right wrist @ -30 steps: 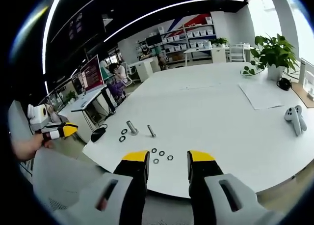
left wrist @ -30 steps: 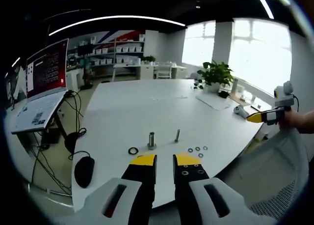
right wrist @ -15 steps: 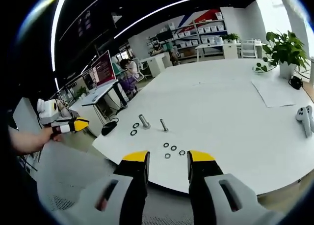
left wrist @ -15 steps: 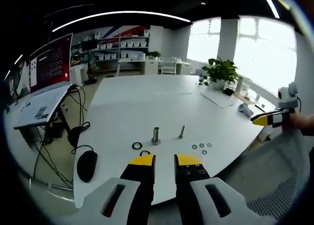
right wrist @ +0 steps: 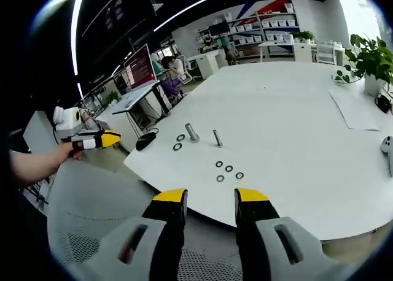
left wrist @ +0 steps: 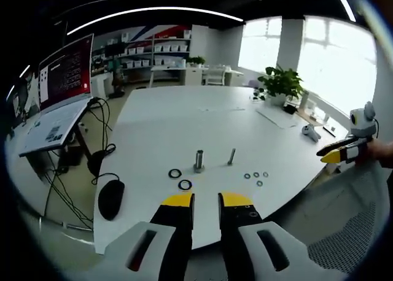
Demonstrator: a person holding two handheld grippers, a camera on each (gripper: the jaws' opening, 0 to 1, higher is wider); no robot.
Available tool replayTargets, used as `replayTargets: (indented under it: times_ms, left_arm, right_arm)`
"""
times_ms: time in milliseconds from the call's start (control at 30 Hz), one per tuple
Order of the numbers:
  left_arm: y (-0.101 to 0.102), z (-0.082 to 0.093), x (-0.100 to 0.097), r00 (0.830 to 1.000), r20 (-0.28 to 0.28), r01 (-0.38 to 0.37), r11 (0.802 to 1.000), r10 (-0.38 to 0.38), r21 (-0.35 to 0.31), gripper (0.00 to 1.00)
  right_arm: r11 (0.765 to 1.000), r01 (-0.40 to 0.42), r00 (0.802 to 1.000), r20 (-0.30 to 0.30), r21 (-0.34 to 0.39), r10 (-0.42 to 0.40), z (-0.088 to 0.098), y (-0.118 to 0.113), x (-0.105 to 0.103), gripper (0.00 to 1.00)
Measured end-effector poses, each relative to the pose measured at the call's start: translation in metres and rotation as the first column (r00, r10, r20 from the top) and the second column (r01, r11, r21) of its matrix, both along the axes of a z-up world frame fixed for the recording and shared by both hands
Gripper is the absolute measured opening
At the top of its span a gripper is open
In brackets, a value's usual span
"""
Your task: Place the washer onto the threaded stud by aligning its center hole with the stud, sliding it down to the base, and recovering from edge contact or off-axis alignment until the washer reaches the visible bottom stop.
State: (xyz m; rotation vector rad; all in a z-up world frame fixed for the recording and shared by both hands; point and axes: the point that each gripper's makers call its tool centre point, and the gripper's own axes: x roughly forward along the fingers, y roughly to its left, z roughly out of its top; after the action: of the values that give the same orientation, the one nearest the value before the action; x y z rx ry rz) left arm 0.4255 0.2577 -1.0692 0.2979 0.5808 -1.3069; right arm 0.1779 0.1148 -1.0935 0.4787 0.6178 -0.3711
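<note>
On a white tabletop (left wrist: 159,134), four small washers (left wrist: 255,177) lie clustered just right of a thin threaded stud (left wrist: 231,156), above and slightly right of the left hand-held gripper (left wrist: 206,199), whose jaws stand apart holding nothing. In the right gripper view the same washers (right wrist: 228,170) sit above the right hand-held gripper (right wrist: 210,196), likewise parted and empty, well short of the tabletop's edge. A thicker bolt (left wrist: 199,160) and two dark rings (left wrist: 180,178) stand left of the stud.
</note>
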Motion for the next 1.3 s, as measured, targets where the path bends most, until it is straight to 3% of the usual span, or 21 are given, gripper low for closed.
replayTargets:
  times_ms: [67,200,667,967,1067,1167,1300]
  left_arm:
    - [0.000,-0.002,-0.001,1.000,-0.004,0.003,1.000,-0.003,0.007,0.13]
    - [0.000,-0.005,-0.002,1.000,-0.004,0.017,1.000,-0.017,0.026,0.13]
    - [0.000,-0.006,-0.008,0.999,-0.009,0.050,0.998,-0.050,0.038,0.13]
    - [-0.003,-0.005,-0.014,0.998,-0.017,0.061,0.997,-0.060,0.037,0.13]
    - [-0.004,0.002,-0.012,0.998,0.007,0.064,0.998,-0.064,0.012,0.13]
    - [-0.003,-0.002,-0.010,0.998,-0.022,0.051,0.999,-0.050,0.013,0.13]
    - [-0.004,0.001,-0.012,0.998,0.009,0.059,0.998,-0.059,0.016,0.13]
  right_arm:
    - [1.000,-0.022,1.000,-0.022,0.019,0.022,-0.005,0.004,-0.001,0.34]
    - [1.000,-0.017,1.000,0.001,0.015,0.017,-0.001,0.003,0.001,0.34]
    - [1.000,-0.019,1.000,-0.006,-0.001,0.019,-0.002,-0.001,0.002,0.34]
    - [1.000,0.002,1.000,0.021,-0.001,-0.002,0.000,-0.004,0.003,0.34]
    - [1.000,0.006,1.000,0.028,-0.004,-0.006,0.001,-0.005,0.003,0.34]
    - [1.000,0.022,0.999,0.046,-0.004,-0.022,0.003,-0.008,0.002,0.34]
    - [1.000,0.017,0.999,0.049,-0.002,-0.017,0.003,-0.007,0.003,0.34]
